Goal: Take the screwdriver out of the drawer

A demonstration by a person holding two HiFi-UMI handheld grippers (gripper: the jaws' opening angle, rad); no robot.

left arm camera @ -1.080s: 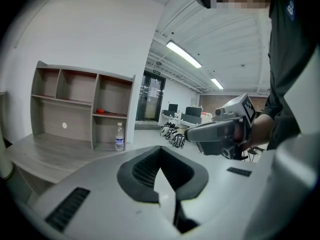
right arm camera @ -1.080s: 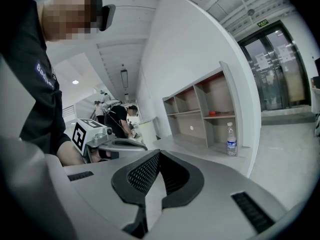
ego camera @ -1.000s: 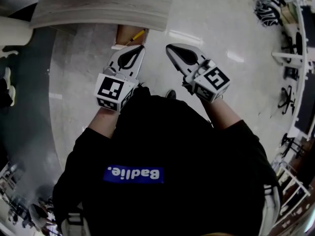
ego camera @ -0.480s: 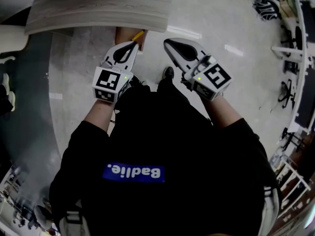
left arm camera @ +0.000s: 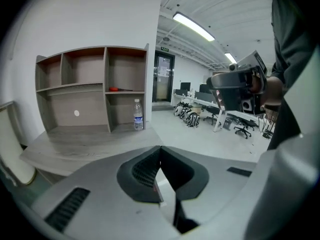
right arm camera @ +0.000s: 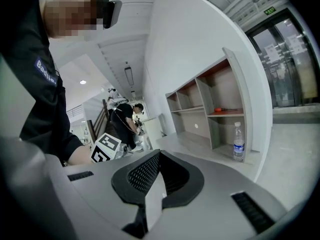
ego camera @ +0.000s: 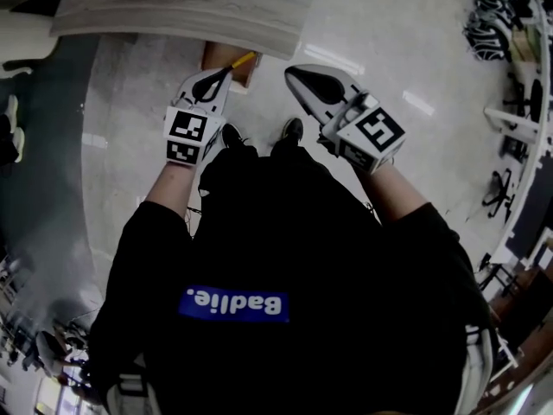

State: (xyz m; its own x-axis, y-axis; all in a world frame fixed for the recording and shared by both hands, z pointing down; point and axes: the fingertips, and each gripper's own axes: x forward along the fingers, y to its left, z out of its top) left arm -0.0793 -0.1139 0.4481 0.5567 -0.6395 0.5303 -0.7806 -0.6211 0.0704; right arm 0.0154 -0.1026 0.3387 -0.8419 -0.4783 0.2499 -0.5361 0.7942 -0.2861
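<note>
Pale glossy floor (ego camera: 371, 33) spread below a grey wood-grain desktop (ego camera: 190, 11), and the yellow-handled screwdriver (ego camera: 243, 60) lay in the open brown wooden drawer (ego camera: 216, 56) under its edge. The left gripper (ego camera: 226, 73) hovered just beside it, jaws together on nothing; the right gripper (ego camera: 292, 73), likewise closed and empty, hung nearby over the floor.

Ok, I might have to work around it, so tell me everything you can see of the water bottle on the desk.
The water bottle is clear plastic with a white cap and a bluish label band round its middle. It stands upright on the grey wood-look desk top, in the lower right compartment of the shelf unit, near its open front. Only the desk top touches it. How full it is cannot be told.
</note>
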